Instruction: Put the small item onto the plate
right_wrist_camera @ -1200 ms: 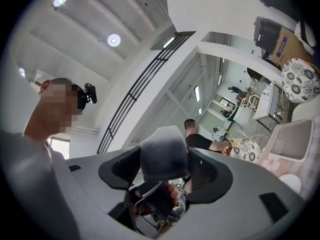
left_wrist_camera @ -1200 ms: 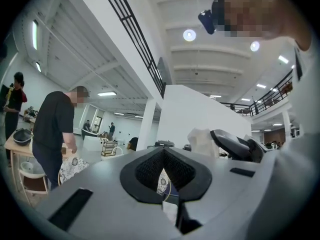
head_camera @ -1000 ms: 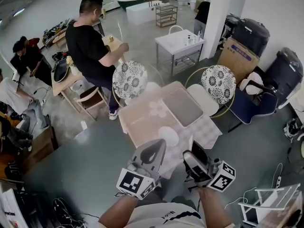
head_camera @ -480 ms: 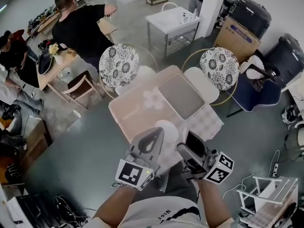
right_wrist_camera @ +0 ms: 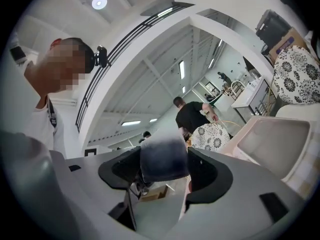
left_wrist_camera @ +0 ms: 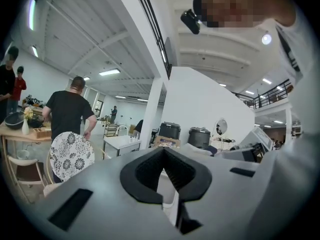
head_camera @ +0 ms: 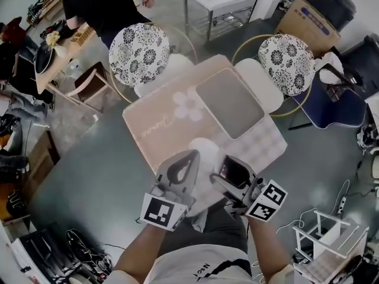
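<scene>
Small item (head_camera: 235,172): dark and blocky, and blurred in the right gripper view, so its make cannot be told. It sits between the jaws of the right tool (head_camera: 230,173), which are clenched on it from both sides. It is not on the plate (head_camera: 204,148). In the head view it lies just beside the plate's near right edge. Its height above the worktop (head_camera: 153,126) cannot be judged.

Plate: white, round and bare. It rests on the worktop close to the edge nearest the wearer.

Left tool (head_camera: 191,156): the jaws are brought together at the tips with nothing between them. In the head view the tips overlap the plate's near left rim. Whether they touch it cannot be told.

Right tool: it is held beside the left tool on the near side of the plate, and the two tools are apart from each other. The marker cube of each tool faces the head camera.

Other findings, placed from the plate:
- A pale flower print (head_camera: 187,106) marks the worktop just beyond the plate.
- A grey tray (head_camera: 230,102) lies beyond the plate to the right, well apart from it.
- Two chairs with black-and-white patterned backs stand past the far side of the worktop, one beyond left (head_camera: 139,55) and one beyond right (head_camera: 285,55).
- A person in a dark top (head_camera: 103,5) stands far beyond the plate to the left, behind the left chair.
</scene>
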`<state>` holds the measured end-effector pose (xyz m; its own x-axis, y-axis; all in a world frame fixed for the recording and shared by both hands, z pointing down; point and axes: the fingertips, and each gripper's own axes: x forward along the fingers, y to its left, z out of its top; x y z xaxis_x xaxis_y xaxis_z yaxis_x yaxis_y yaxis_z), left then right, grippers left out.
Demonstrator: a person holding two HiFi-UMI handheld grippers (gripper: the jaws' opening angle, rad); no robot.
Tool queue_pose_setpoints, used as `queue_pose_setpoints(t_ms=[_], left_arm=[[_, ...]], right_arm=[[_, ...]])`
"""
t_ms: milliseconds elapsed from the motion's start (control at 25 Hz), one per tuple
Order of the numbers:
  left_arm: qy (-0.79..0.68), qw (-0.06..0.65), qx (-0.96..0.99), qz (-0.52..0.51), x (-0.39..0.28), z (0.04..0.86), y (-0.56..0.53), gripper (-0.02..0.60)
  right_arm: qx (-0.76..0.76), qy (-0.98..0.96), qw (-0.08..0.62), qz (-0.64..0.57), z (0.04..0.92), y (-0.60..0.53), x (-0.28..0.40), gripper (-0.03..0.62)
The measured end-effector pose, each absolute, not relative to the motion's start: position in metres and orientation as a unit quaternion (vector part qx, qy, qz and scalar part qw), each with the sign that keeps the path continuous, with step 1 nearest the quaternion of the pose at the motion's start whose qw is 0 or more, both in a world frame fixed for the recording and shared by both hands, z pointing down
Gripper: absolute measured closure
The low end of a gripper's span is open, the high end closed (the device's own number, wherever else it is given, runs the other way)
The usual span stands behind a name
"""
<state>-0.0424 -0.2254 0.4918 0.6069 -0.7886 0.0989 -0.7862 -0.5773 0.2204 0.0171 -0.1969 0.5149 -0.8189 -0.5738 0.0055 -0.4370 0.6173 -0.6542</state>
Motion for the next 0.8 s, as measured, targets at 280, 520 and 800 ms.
queue_pose_setpoints(t_ms=[280, 520, 800], left_arm=[[-0.445, 0.141, 0.884, 0.018, -0.035, 0.564, -0.235, 0.577], [-0.446, 0.151, 0.882, 0.025, -0.031, 0.610, -0.241, 0.577], [-0.452, 0.166, 0.876, 0.032, -0.032, 0.651, -0.249, 0.577]], right_arm=[[-0.293, 0.902, 0.015, -0.317, 0.605, -0.204, 0.018, 0.295], [-0.297, 0.910, -0.068, -0.281, 0.666, -0.206, 0.019, 0.295], [-0.309, 0.895, -0.231, -0.224, 0.754, -0.206, 0.029, 0.336]])
